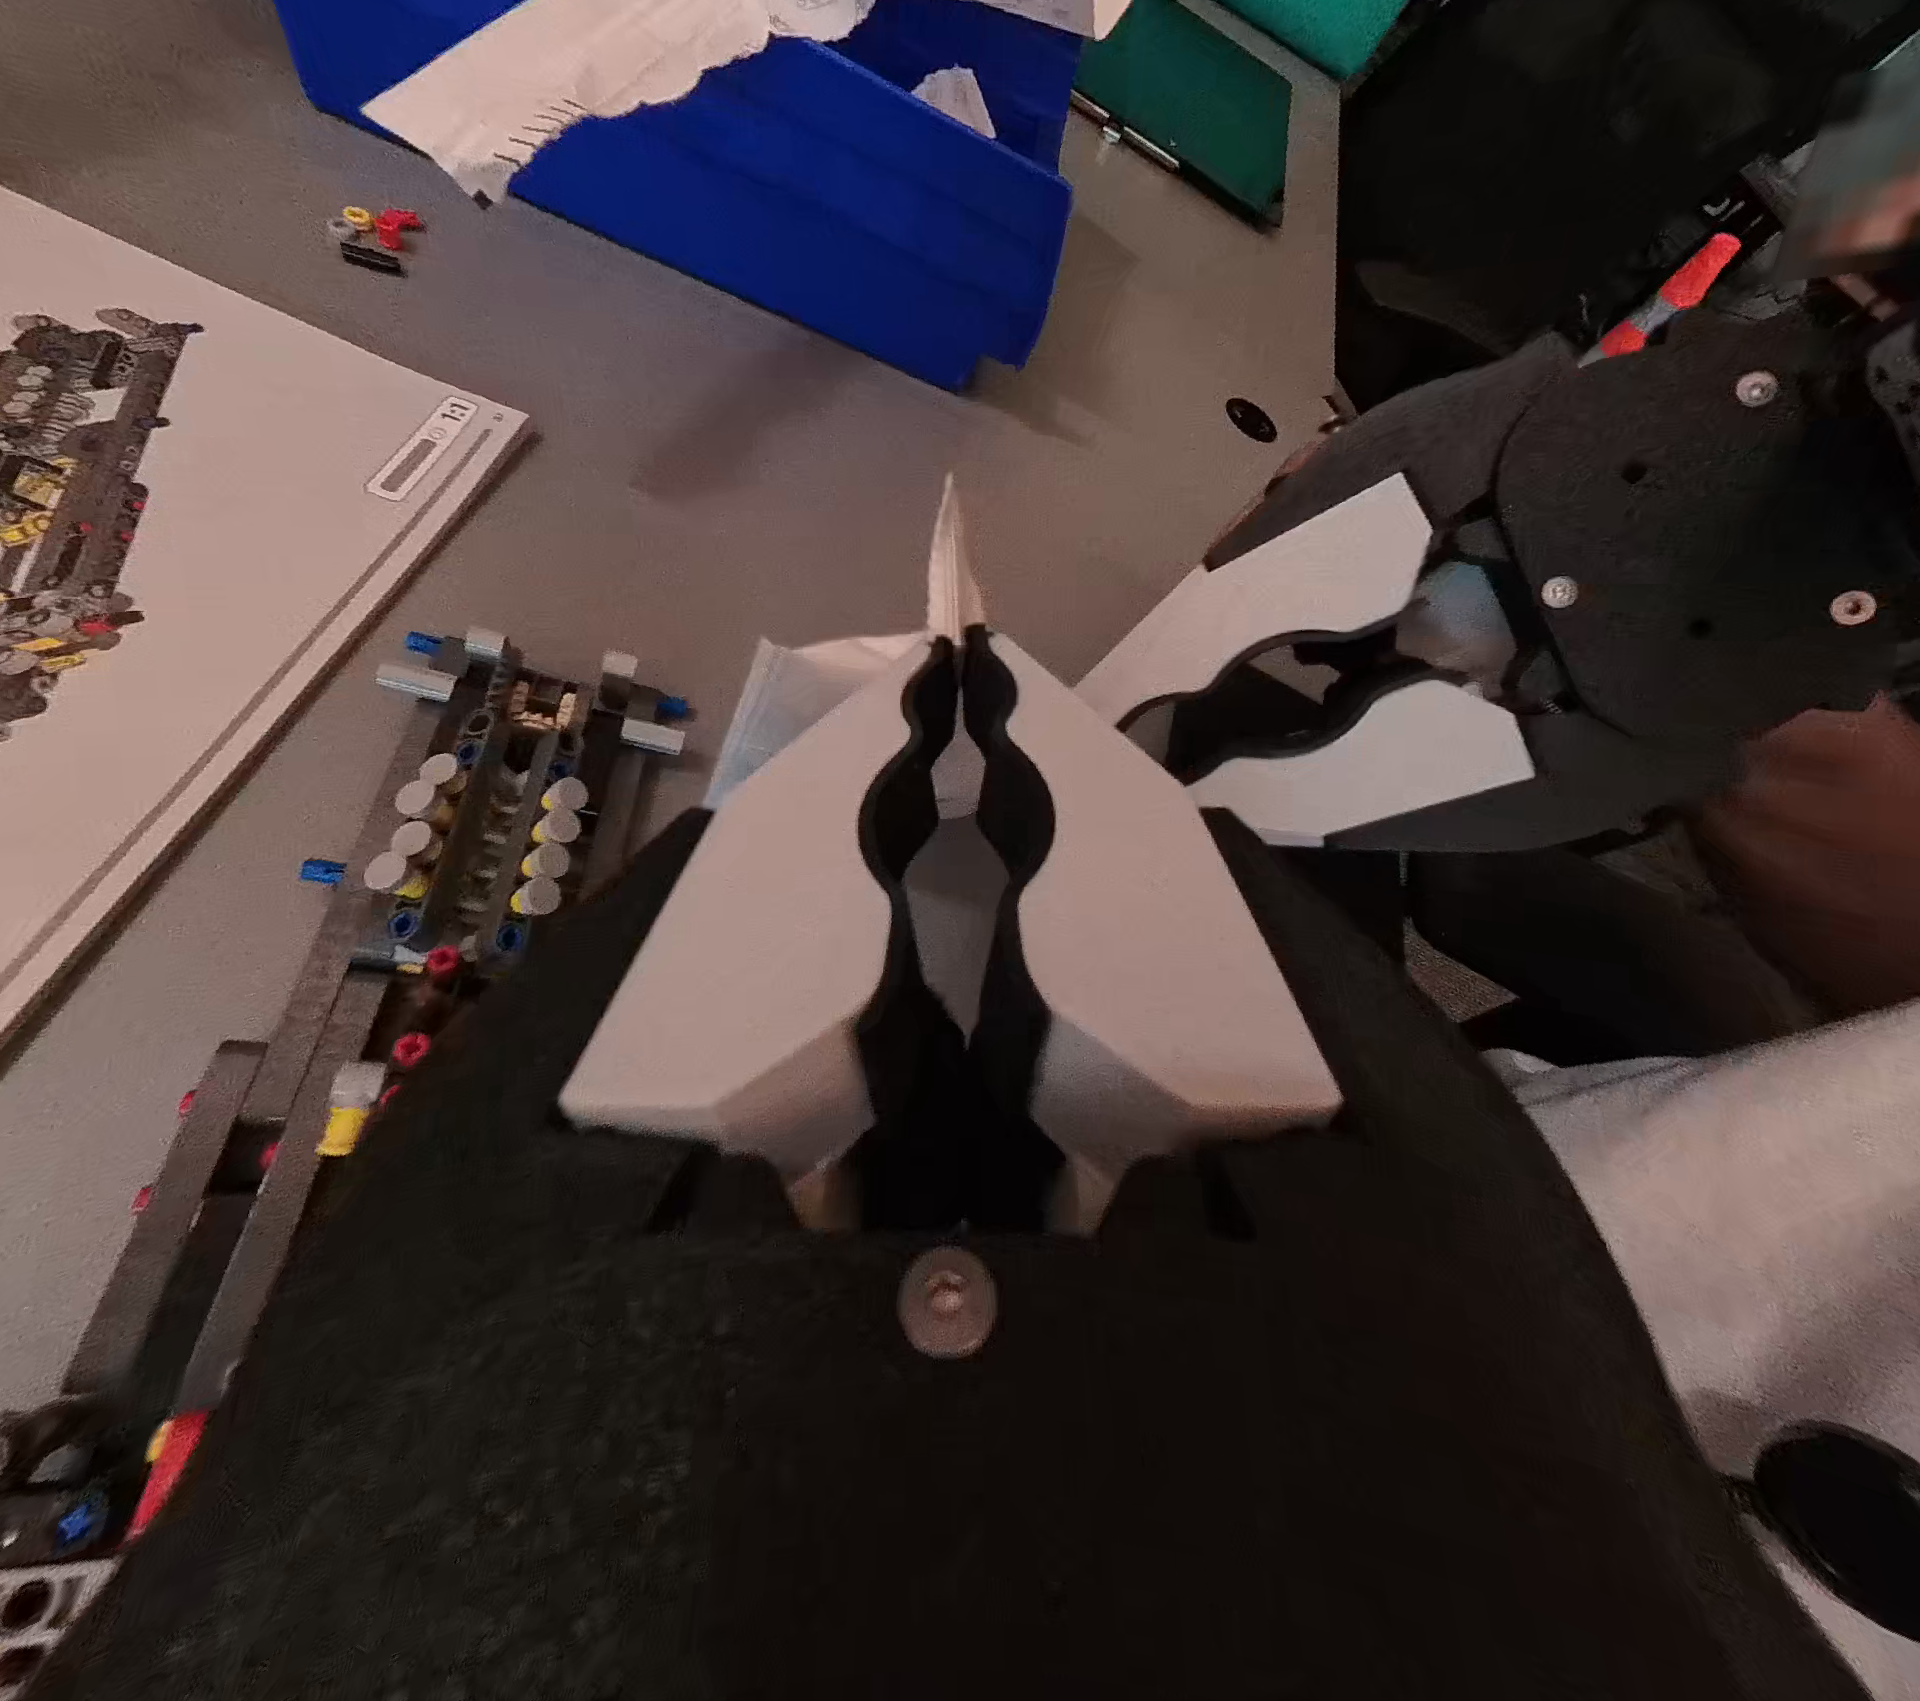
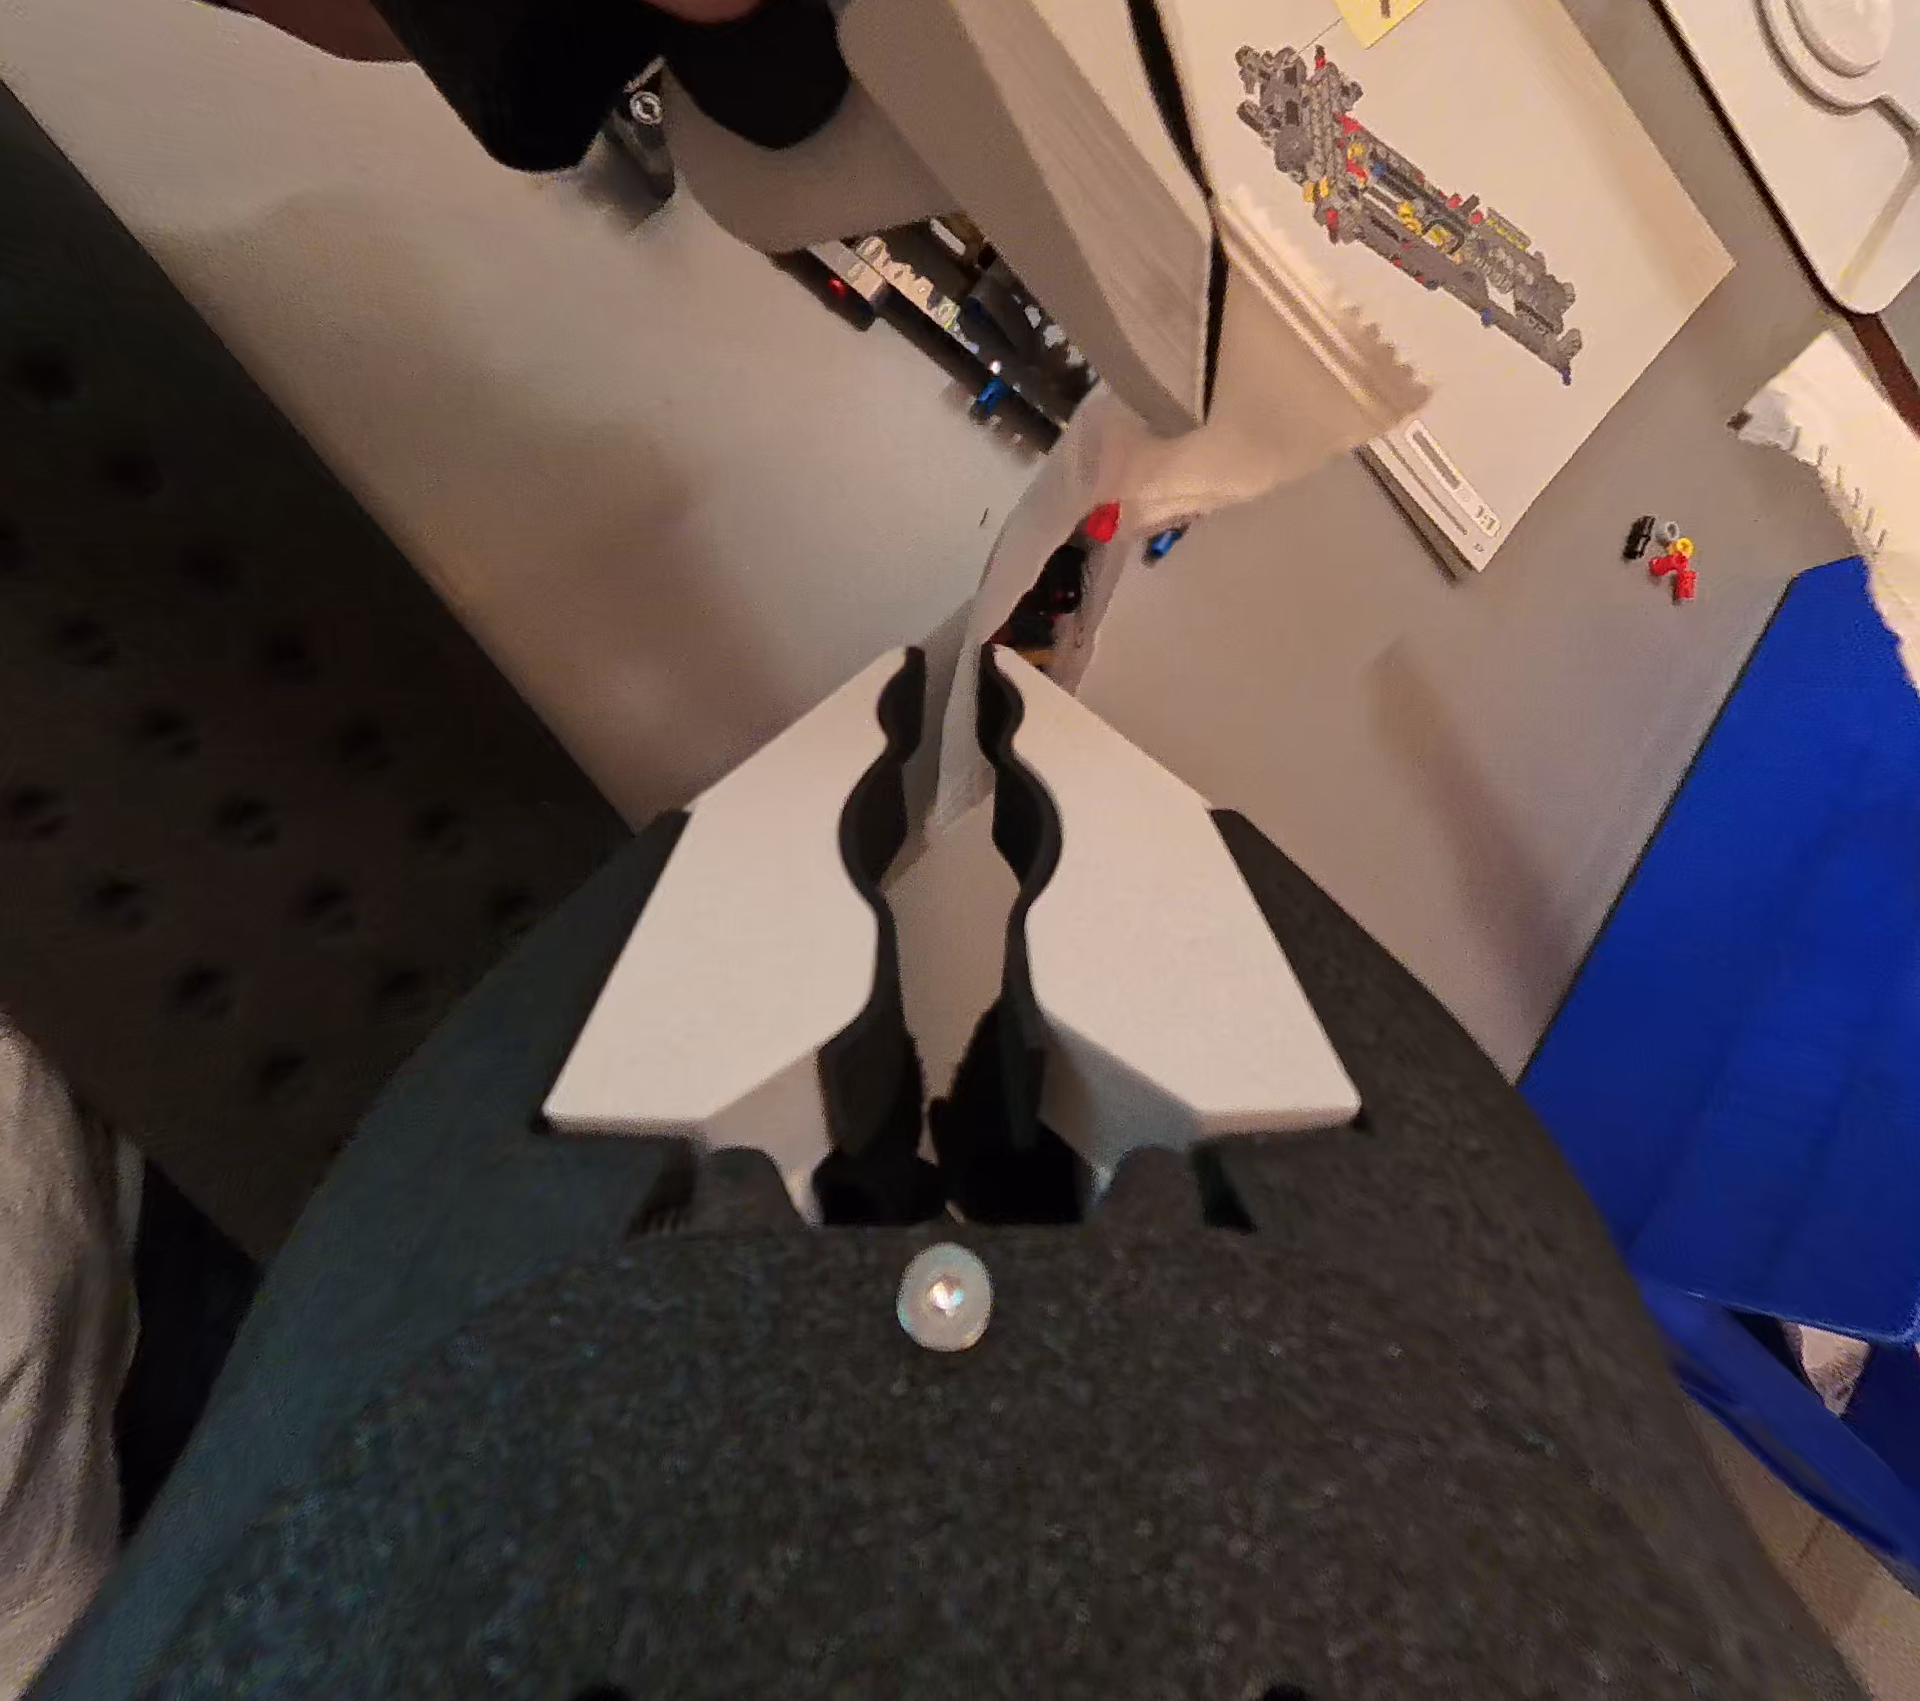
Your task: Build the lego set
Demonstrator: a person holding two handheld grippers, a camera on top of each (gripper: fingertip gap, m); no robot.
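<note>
Above the grey tabletop [image 1: 644, 363], a light, flimsy parts bag [image 2: 1049, 602] is pinched at opposite edges by the closed left hand-held gripper [image 1: 958, 649] and closed right hand-held gripper [image 2: 951, 664], likely tearing easily there.

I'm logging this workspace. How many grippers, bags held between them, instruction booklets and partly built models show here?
Grippers: 2 (left gripper, right gripper)
White bag, pinched by both: 1
Instruction booklet, open: 1
Partly built model: 1
Total: 5
</note>
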